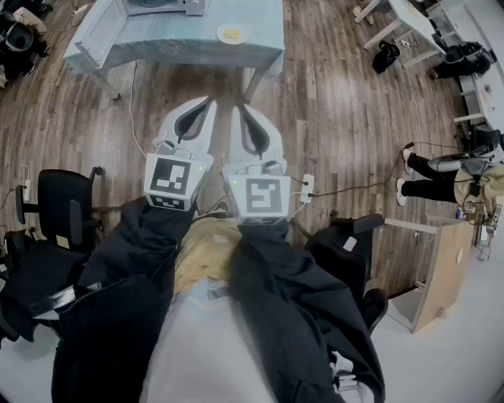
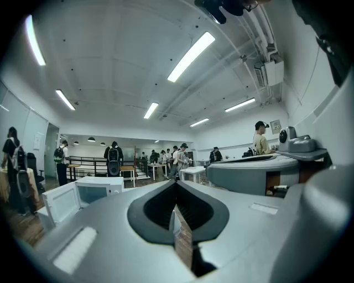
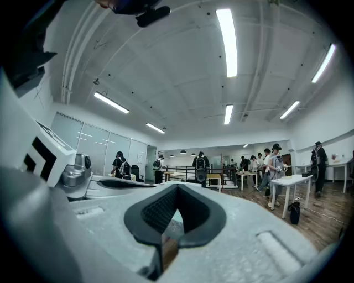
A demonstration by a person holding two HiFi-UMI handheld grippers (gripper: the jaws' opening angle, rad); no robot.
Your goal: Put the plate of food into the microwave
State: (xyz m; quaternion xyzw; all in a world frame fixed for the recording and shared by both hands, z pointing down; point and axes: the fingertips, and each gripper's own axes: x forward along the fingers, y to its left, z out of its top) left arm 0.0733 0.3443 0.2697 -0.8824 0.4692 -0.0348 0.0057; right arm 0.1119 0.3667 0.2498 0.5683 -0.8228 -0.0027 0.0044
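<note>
A white plate of yellow food (image 1: 231,33) lies on the far table with a pale blue cloth (image 1: 197,49). The white microwave (image 1: 161,6) stands at the table's back, cut off by the frame's top edge, with its door (image 1: 93,33) swung open to the left. In the left gripper view the microwave (image 2: 93,190) shows at lower left. My left gripper (image 1: 208,101) and right gripper (image 1: 237,108) are held side by side, level, well short of the table. Both are shut and hold nothing. Their tips meet in the left gripper view (image 2: 176,183) and the right gripper view (image 3: 177,187).
Wooden floor lies between me and the table. Black office chairs stand at my left (image 1: 61,206) and right (image 1: 345,245). A power strip (image 1: 307,188) with cables lies on the floor. A seated person's legs (image 1: 429,177) and a wooden cabinet (image 1: 442,271) are at the right. People stand far off.
</note>
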